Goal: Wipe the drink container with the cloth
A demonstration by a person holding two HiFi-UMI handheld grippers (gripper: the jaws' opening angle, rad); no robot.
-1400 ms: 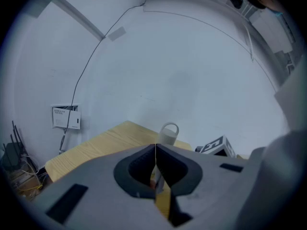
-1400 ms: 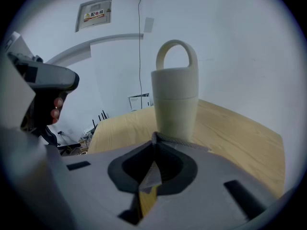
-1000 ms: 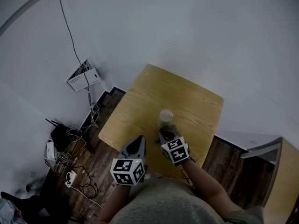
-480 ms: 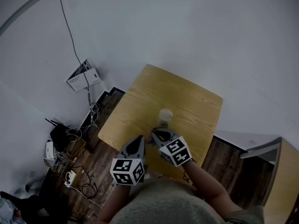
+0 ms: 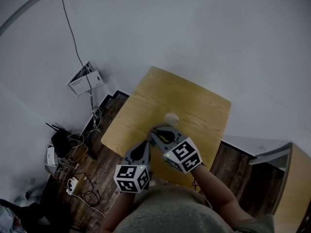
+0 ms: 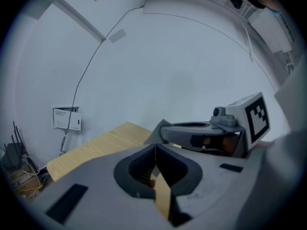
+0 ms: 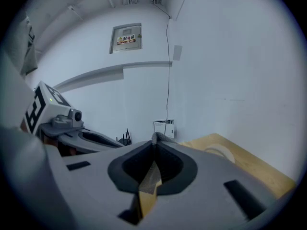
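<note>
While the person's torso is filling the bottom edge of the head view, the left gripper (image 5: 144, 145) is hovering closest, at the near edge of the wooden table (image 5: 194, 101). Its jaws are pressing fully together with nothing between them, and only a sliver of wood is showing through the slit in the left gripper view. Just beside it at 2 o'clock, the right gripper (image 5: 156, 132) is reaching further in. Its jaws are also closing tight, and in the right gripper view a small grey fold, most likely the cloth (image 7: 156, 137), is peeking out between their tips.

Over the last second this gripper has been swinging from 6 o'clock of the drink container (image 5: 171, 119) round toward 7 o'clock of it, while the left one has been staying put. The container, a pale cup with a round white top, is standing upright near the table's middle, just beyond the right tips. Whether they are touching it is not showing clearly. That shift is suggesting the cloth is being drawn round the cup's near side, so wiping appears to be under way.

Farther off, at 9 o'clock, a tangle of cables (image 5: 73, 154) is lying on the dark floor
</note>
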